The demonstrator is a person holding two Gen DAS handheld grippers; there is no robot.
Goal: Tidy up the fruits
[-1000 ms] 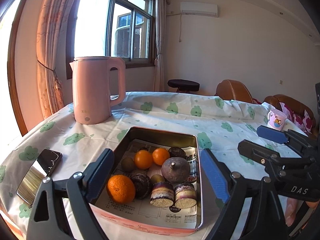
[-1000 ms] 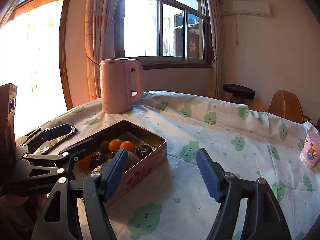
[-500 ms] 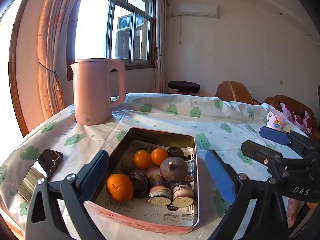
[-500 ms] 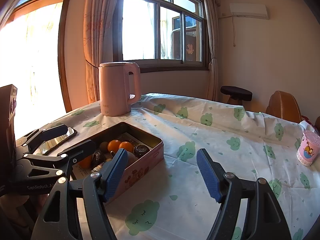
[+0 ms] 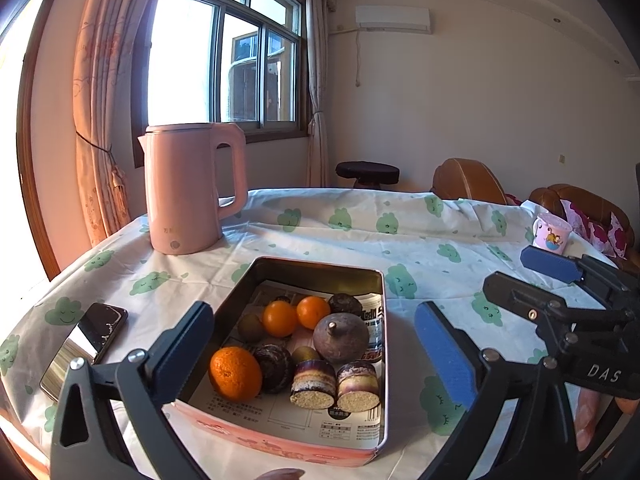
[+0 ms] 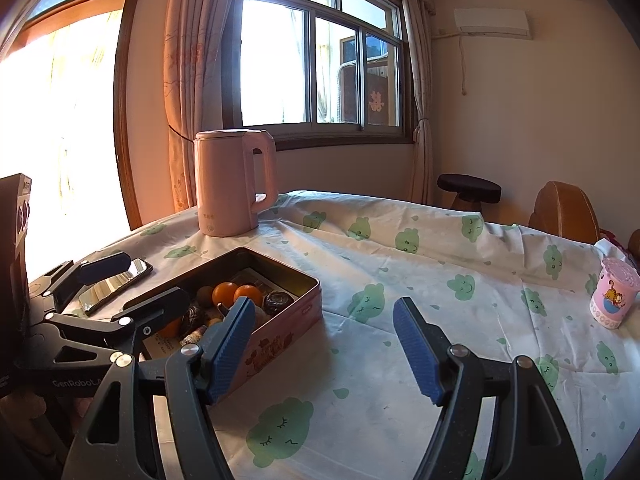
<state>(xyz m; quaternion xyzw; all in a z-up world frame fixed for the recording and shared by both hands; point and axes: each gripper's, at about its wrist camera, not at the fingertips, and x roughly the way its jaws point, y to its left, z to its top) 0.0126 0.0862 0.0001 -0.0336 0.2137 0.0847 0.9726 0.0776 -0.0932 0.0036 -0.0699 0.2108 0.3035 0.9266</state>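
The left gripper [image 5: 316, 344], jaws just opened wide and empty, hovers over the tin [image 5: 320, 268]; it should straddle one orange [image 5: 236, 373] squarely. The right gripper [image 6: 324, 340] waits open.

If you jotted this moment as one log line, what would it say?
left tongs: just opened wide, empty, over tin | right tongs: open, empty, beside tin | fruit: all in tin
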